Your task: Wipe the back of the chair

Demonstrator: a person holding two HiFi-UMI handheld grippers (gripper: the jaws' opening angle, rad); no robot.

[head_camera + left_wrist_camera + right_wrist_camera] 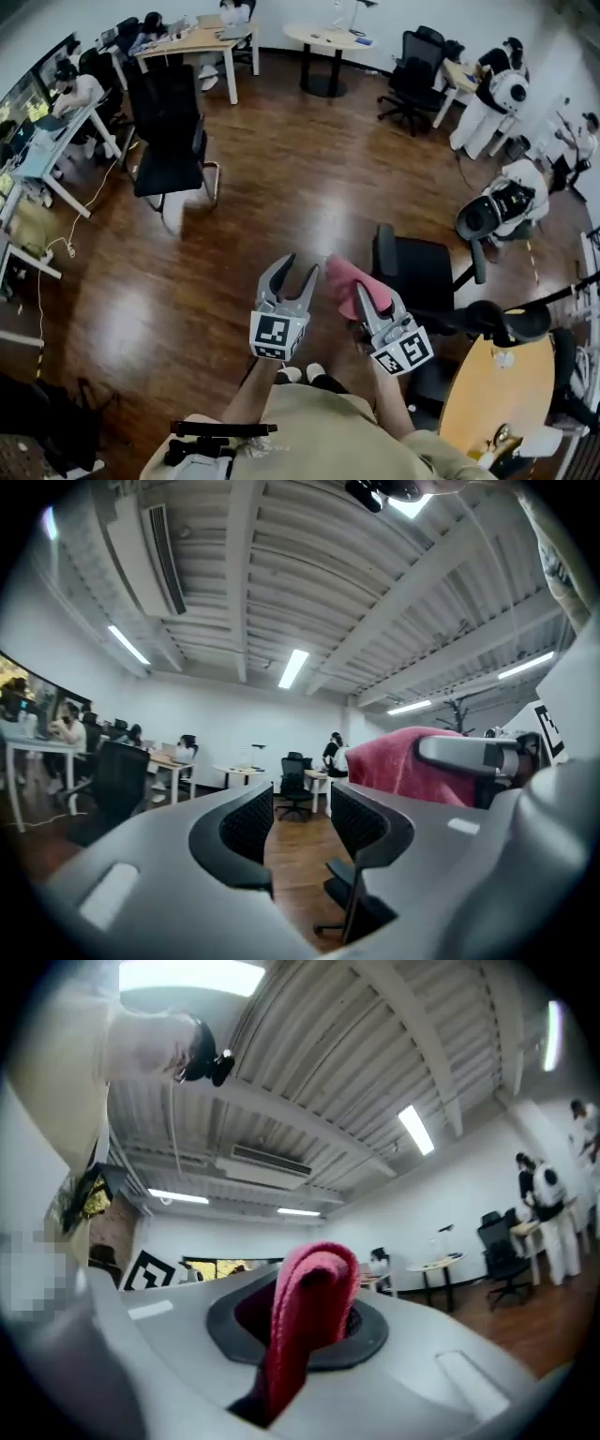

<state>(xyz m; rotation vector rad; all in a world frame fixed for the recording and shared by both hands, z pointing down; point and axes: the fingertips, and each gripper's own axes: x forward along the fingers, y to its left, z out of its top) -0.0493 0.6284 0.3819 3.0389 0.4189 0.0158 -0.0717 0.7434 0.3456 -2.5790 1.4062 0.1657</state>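
In the head view a black office chair (420, 274) stands on the wood floor just right of my grippers, its back (384, 251) towards them. My right gripper (367, 298) is shut on a pink cloth (349, 279), held a little left of that chair back and apart from it. The cloth (309, 1316) folds over between the jaws in the right gripper view. My left gripper (297, 269) stands open and holds nothing, close beside the right one. The left gripper view has the cloth (403, 761) at its right and floor showing between the left gripper's (300, 822) jaws.
A second black chair (169, 122) stands at the upper left near desks (192, 42) with seated people. A round wooden table (497, 389) is at the lower right. More chairs (412, 70), a round table (328, 37) and people in white (497, 103) fill the back and right.
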